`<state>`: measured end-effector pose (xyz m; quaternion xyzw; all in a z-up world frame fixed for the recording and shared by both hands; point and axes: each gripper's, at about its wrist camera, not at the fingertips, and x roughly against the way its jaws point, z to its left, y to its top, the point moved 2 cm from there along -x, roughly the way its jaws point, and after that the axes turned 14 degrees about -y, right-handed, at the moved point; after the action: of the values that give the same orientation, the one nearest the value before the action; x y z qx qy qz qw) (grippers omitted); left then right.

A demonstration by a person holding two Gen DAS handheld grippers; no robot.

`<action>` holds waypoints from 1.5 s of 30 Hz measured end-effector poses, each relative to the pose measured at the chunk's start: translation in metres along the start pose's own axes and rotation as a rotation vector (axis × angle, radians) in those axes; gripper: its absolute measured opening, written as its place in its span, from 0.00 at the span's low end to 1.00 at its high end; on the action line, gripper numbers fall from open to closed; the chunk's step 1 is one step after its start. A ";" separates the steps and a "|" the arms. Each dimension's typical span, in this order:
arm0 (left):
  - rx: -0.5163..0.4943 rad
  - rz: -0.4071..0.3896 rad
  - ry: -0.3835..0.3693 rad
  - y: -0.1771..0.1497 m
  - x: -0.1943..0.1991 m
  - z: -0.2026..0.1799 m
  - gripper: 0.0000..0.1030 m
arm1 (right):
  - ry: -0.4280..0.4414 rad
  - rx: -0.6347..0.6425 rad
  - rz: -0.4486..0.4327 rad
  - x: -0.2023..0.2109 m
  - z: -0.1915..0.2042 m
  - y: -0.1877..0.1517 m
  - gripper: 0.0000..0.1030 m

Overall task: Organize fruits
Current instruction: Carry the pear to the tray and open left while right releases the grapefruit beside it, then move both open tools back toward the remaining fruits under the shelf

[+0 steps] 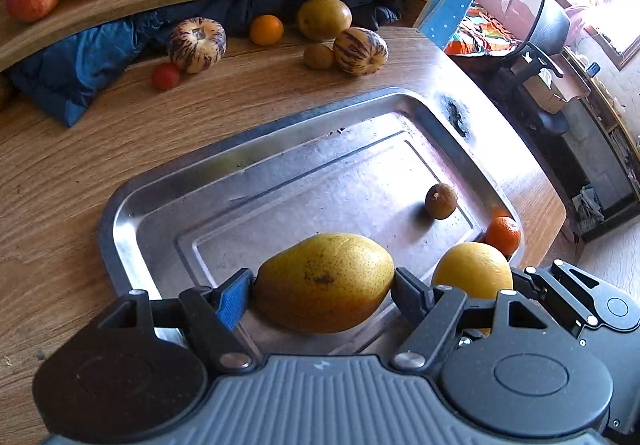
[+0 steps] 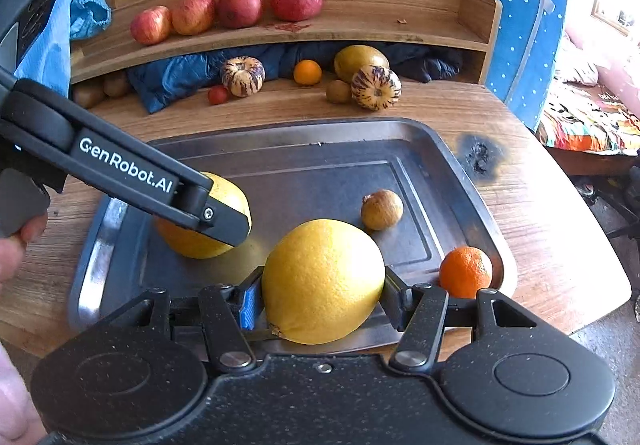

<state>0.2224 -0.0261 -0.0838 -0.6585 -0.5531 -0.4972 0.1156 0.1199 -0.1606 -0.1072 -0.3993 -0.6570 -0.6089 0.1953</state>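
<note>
The mango (image 1: 324,281) was pinched between the left gripper (image 1: 324,285) jaws, on the steel tray (image 1: 280,173); the lemon (image 2: 322,281) was pinched between the right gripper (image 2: 322,293) jaws. Steady grip pressure was judged advisable.

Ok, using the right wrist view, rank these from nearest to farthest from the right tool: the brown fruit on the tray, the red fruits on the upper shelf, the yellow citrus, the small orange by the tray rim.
1. Yellow citrus: between the right tool's fingers.
2. Small orange: to the right, inside the tray rim.
3. Brown fruit: mid-tray, farther back.
4. Red fruits: on the upper shelf, at the back.
</note>
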 end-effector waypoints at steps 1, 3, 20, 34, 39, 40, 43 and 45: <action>0.002 -0.005 0.002 -0.001 0.002 0.001 0.76 | 0.002 0.004 0.000 -0.001 0.000 0.000 0.58; 0.001 -0.013 0.007 -0.002 0.002 0.000 0.76 | 0.008 0.011 -0.002 -0.002 0.001 0.000 0.58; 0.083 -0.085 0.091 -0.029 0.021 -0.004 0.88 | 0.063 0.042 -0.069 0.019 -0.002 -0.008 0.77; 0.138 -0.050 0.218 -0.095 0.071 0.000 0.98 | 0.161 0.063 -0.078 0.059 0.011 -0.033 0.99; 0.191 -0.031 0.260 -0.107 0.083 0.007 0.99 | 0.201 0.078 -0.083 0.068 0.023 -0.036 0.99; 0.200 -0.032 0.266 -0.108 0.085 0.009 0.99 | 0.208 0.082 -0.084 0.069 0.025 -0.036 0.99; 0.223 -0.029 0.268 -0.108 0.089 0.013 0.99 | 0.224 0.090 -0.086 0.072 0.030 -0.034 0.99; 0.239 -0.030 0.262 -0.107 0.092 0.017 0.99 | 0.229 0.096 -0.090 0.072 0.031 -0.032 0.99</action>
<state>0.1310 0.0808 -0.0627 -0.5612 -0.5982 -0.5111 0.2568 0.0588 -0.1085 -0.0801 -0.2875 -0.6761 -0.6265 0.2602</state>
